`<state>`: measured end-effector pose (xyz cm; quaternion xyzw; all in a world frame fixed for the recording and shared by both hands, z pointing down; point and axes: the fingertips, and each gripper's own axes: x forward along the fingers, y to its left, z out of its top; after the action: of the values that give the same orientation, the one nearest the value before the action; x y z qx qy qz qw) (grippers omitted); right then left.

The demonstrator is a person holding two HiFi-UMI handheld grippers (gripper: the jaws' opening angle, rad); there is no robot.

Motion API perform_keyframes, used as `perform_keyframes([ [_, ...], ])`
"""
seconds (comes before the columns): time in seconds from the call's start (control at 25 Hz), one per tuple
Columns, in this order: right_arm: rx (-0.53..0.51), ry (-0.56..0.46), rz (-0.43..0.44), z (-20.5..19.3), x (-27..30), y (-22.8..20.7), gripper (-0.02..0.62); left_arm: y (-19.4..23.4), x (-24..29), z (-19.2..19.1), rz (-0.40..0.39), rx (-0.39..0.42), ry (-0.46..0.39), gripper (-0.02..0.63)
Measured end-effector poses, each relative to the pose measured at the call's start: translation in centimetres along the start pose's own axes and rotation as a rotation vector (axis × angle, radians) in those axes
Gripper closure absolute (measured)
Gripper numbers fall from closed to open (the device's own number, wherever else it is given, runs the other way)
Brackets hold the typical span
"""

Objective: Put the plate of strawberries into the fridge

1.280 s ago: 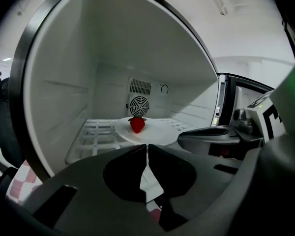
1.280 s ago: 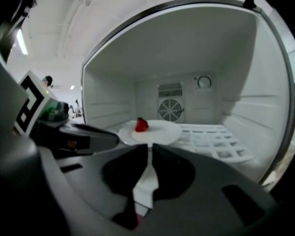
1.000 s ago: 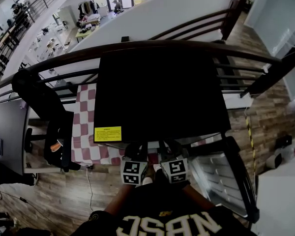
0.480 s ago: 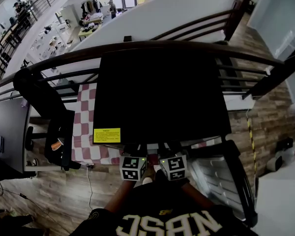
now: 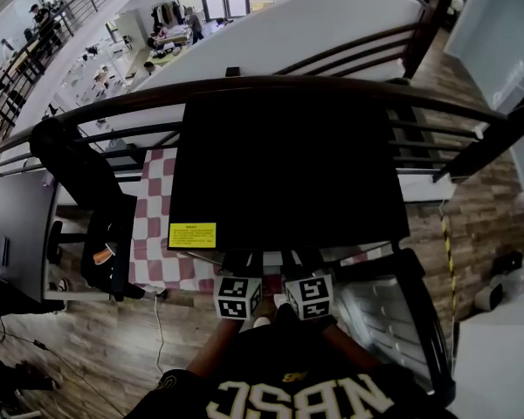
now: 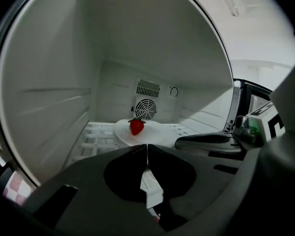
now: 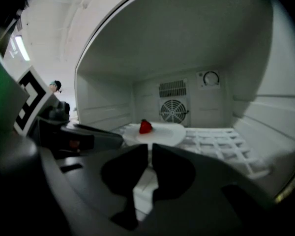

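A white plate (image 6: 137,132) with one red strawberry (image 6: 136,126) on it rests on the white wire shelf (image 6: 101,136) inside the fridge, in front of the round fan grille. In the right gripper view the plate (image 7: 162,133) and strawberry (image 7: 145,127) lie straight ahead. My left gripper (image 6: 147,146) is shut and empty, a short way back from the plate. My right gripper (image 7: 150,147) is likewise shut with nothing in it. In the head view only their marker cubes (image 5: 237,297) (image 5: 308,297) show, side by side at the front edge of the black fridge top (image 5: 288,164).
The fridge door (image 5: 402,321) hangs open at the right, its white shelves showing. A curved dark railing (image 5: 271,85) runs behind the fridge. A checked cloth (image 5: 153,234) and a black chair (image 5: 96,225) are to the left, on a wood floor.
The head view has shifted slightly. Both grippers stay side by side at the fridge opening, jaws unchanged.
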<state>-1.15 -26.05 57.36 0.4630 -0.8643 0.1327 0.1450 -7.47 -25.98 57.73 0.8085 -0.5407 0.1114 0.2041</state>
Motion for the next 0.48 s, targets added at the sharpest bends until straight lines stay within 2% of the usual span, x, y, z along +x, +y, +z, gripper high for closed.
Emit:
perform_keyframes([
  [0.48,0.005,-0.103,-0.019,1.9,-4.9,1.3,0.560,-2.9,-4.5,2.0,-0.032,0.014,-0.105,0.578],
])
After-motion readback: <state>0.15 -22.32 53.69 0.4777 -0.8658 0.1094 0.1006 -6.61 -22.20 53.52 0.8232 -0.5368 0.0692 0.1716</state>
